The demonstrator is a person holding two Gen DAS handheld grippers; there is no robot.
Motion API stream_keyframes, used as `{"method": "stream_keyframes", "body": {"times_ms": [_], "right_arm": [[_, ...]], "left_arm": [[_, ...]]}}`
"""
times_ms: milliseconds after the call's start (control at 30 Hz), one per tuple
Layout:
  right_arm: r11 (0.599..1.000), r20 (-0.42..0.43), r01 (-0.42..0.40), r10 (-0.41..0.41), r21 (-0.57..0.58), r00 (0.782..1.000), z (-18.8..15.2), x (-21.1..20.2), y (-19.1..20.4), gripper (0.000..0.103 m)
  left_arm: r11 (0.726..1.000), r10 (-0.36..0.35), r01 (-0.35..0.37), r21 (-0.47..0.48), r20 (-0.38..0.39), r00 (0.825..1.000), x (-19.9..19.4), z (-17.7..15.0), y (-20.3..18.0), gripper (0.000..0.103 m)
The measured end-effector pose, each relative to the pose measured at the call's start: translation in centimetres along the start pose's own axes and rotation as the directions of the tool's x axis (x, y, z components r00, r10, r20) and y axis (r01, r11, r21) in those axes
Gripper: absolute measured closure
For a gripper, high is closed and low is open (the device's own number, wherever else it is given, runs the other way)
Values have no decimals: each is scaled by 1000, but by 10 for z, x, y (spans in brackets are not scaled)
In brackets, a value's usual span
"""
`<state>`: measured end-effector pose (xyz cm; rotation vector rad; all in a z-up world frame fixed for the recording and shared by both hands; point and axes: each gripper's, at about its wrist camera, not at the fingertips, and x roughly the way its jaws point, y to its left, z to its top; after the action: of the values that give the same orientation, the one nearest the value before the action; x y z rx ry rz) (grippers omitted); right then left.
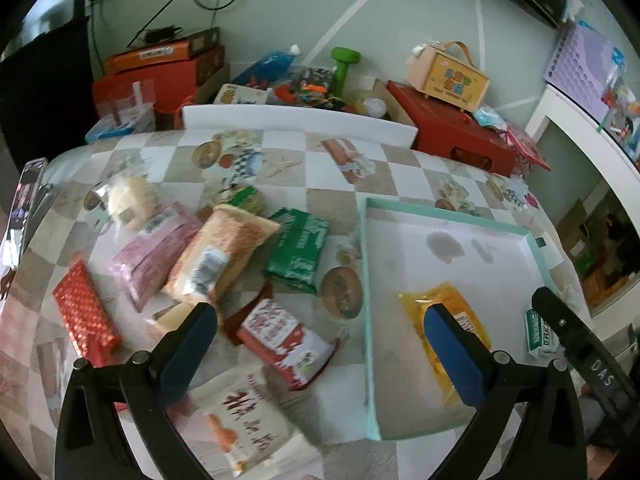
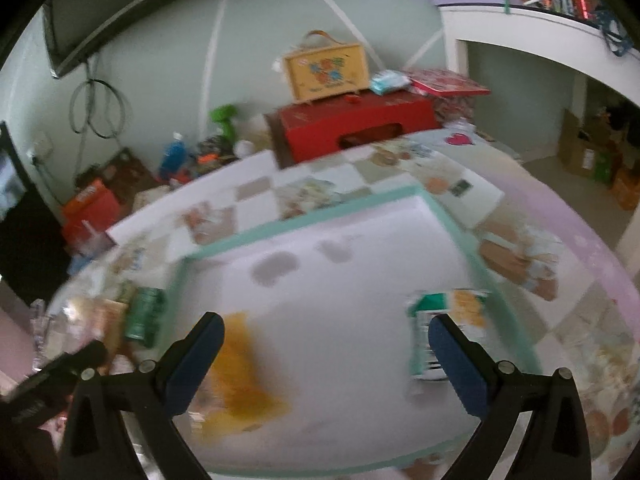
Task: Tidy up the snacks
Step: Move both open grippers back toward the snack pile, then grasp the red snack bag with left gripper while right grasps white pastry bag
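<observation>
Both the left tool (image 1: 316,344) and right tool (image 2: 326,354) are wide open and hold nothing, the snack packets (image 1: 224,256) lie at ten o'clock from the mint tray (image 1: 366,280), so a blind grab could knock them off the counter (image 1: 304,168).

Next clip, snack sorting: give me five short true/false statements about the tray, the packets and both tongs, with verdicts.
1. A yellow packet lies inside the tray. True.
2. The left tongs grip a packet. False: they are open and hold nothing.
3. The tray is full of snacks. False: only the yellow packet and a green-and-white packet lie in it.
4. Most packets lie on the tablecloth beside the tray. True.
5. The right tongs are shut. False: they are open above the tray.
</observation>
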<state>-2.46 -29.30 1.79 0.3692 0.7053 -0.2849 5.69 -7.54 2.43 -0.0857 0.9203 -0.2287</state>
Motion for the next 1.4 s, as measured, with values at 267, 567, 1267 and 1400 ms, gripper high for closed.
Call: {"method": "stream_keyframes", "body": {"times_ms": [267,567,1267,1400], "right_arm": [[988,-33,-147,145,-47,989,-9,-2,52,0],[954,-72,-212,202,-209,977,-31,-6,115,0],[877,-317,-263,136,-402,939,-106,17,178,0],[862,-319,-258,120,-436,940,-112,18,184,1]], "left_arm": [[993,112,-112,-36,-5,994,-23,-3,45,0],[962,173,-175,-209,-28,985,-45,-10,112,0],[888,35,-131,-441,-220,975,-13,-69,157,0],[892,22,-121,-436,-226,974,-8,-69,151,1]]}}
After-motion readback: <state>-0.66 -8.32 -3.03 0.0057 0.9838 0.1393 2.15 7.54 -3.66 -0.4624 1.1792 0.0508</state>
